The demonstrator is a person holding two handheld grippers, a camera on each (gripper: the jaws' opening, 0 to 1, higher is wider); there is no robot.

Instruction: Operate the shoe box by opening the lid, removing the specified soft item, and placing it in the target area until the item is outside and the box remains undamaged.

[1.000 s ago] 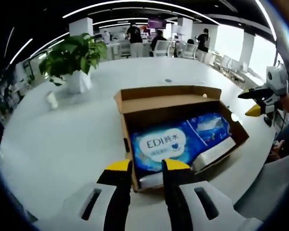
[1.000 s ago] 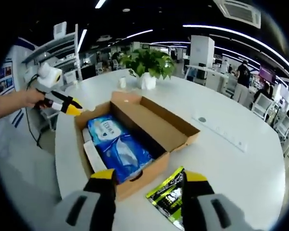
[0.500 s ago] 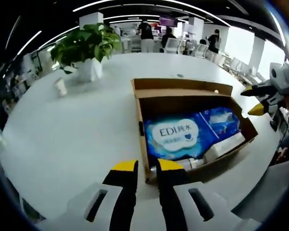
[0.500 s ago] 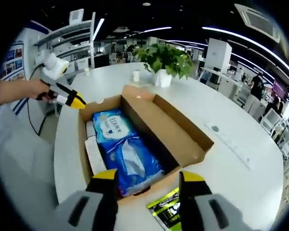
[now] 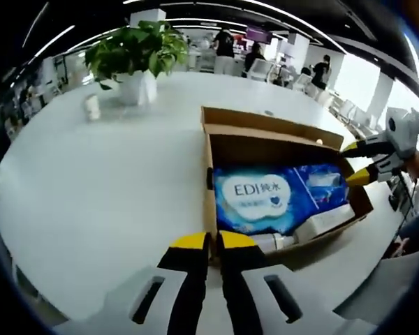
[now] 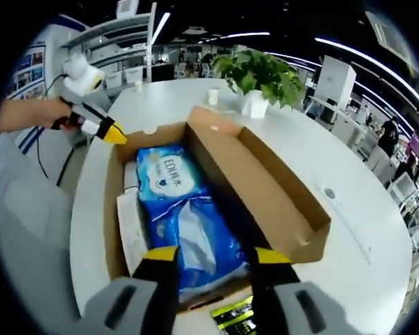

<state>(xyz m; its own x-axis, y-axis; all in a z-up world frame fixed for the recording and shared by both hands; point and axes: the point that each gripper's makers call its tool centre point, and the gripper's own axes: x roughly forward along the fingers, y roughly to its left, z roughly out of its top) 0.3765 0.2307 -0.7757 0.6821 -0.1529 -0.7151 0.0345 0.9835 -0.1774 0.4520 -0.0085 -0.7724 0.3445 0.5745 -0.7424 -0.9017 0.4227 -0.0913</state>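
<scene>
With the shoe box (image 6: 293, 209) lid already open, the blue wipes pack (image 6: 185, 223) lies inside; right gripper (image 6: 211, 252) spread above it, left gripper (image 5: 211, 241) nearly closed, empty, at the near wall

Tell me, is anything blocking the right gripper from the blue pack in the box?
Nothing visible. The box lid is folded open, and the right gripper hangs open right over the blue pack, with only air between.
</scene>
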